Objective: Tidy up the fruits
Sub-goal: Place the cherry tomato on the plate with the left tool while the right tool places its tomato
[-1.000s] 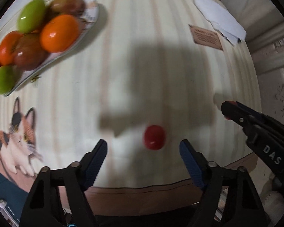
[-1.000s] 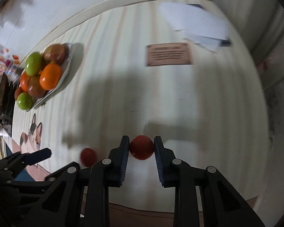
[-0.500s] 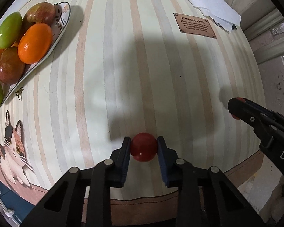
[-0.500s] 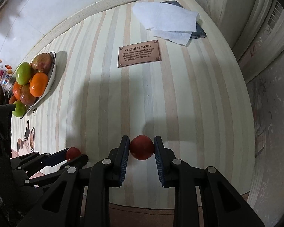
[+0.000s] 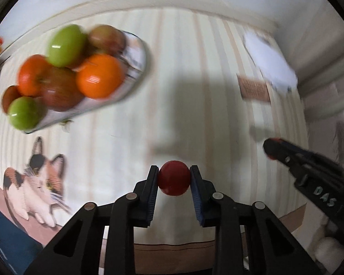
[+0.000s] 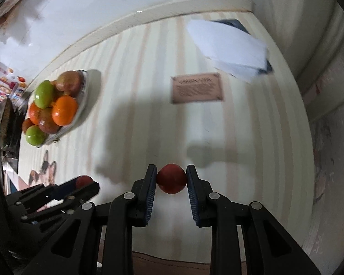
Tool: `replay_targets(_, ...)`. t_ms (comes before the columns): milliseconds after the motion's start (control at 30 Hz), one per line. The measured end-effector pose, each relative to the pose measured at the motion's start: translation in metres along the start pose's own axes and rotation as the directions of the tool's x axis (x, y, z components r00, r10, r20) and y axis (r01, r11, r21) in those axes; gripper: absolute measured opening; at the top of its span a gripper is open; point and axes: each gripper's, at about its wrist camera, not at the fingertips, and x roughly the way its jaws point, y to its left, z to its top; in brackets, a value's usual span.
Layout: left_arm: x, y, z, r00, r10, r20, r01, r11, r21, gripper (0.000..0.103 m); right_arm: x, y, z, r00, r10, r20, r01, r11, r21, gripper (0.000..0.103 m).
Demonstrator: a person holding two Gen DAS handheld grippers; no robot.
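My left gripper (image 5: 174, 180) is shut on a small red fruit (image 5: 173, 178) and holds it above the striped tablecloth. My right gripper (image 6: 171, 180) is shut on a second small red fruit (image 6: 171, 178), also off the cloth. Each gripper shows in the other's view: the right one at the right of the left wrist view (image 5: 273, 150), the left one at the lower left of the right wrist view (image 6: 84, 183). A white plate (image 5: 135, 55) piled with several green, orange and reddish fruits stands at the far left; it also shows in the right wrist view (image 6: 83, 96).
A brown plaque (image 6: 197, 88) lies on the cloth at mid right. White paper over a dark flat object (image 6: 229, 48) lies at the far right near the wall. A cat picture (image 5: 37, 178) is printed on the cloth near the front left edge.
My left gripper closed on the red fruit and lifted it; the view now swings toward the fruit plate. My right gripper kept its fruit and rose with it.
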Motion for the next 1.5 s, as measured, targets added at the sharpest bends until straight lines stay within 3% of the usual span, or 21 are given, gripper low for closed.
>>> replay_targets(267,-0.052,0.081,0.013,0.996,0.007,0.092,0.011,0.981,-0.194,0.025,0.016,0.069,0.042,0.984,0.177,-0.034,-0.179,0.981,-0.080,0.029)
replay_targets(367,-0.049,0.098,0.022,0.995,0.010,0.096,0.014,0.968,-0.250,0.025,0.027,0.095,0.063,0.968,0.244,-0.052,-0.247,0.965,-0.086,0.029)
replay_targets(467,-0.035,0.107,0.038,0.994,-0.037,0.102,0.065,0.954,-0.292,0.025,0.043,0.115,0.087,0.954,0.290,-0.069,-0.296,0.950,-0.102,0.029)
replay_targets(567,-0.023,0.116,0.048,0.992,-0.083,0.100,0.112,0.935,-0.336,0.025,0.067,0.125,0.114,0.921,0.365,-0.135,-0.375,0.926,-0.054,0.029)
replay_targets(667,-0.010,0.129,0.051,0.990,-0.110,0.093,0.138,0.908,-0.395,0.025,0.088,0.133,0.137,0.911,0.374,-0.174,-0.386,0.921,-0.041,0.029)
replay_targets(833,0.004,0.135,0.046,0.990,-0.124,0.072,0.142,0.893,-0.426,0.025,0.106,0.145,0.152,0.921,0.330,-0.208,-0.351,0.933,-0.076,0.029)
replay_targets(967,0.000,0.145,0.036,0.991,-0.110,0.077,0.133,0.886,-0.445,0.025,0.098,0.150,0.146,0.924,0.324,-0.202,-0.350,0.931,-0.106,0.029)
replay_targets(1100,-0.001,0.163,0.032,0.991,-0.110,0.081,0.136,0.865,-0.482,0.025,0.083,0.161,0.121,0.907,0.373,-0.193,-0.402,0.905,-0.137,0.029)
replay_targets(1300,-0.003,0.185,0.037,0.989,-0.101,0.106,0.141,0.853,-0.502,0.025,0.078,0.208,0.077,0.946,0.308,-0.098,-0.321,0.860,-0.397,0.029)
replay_targets(1500,0.007,0.191,0.037,0.990,-0.102,0.102,0.140,0.859,-0.492,0.025,0.081,0.238,0.041,0.969,0.245,0.013,-0.184,0.762,-0.621,0.029)
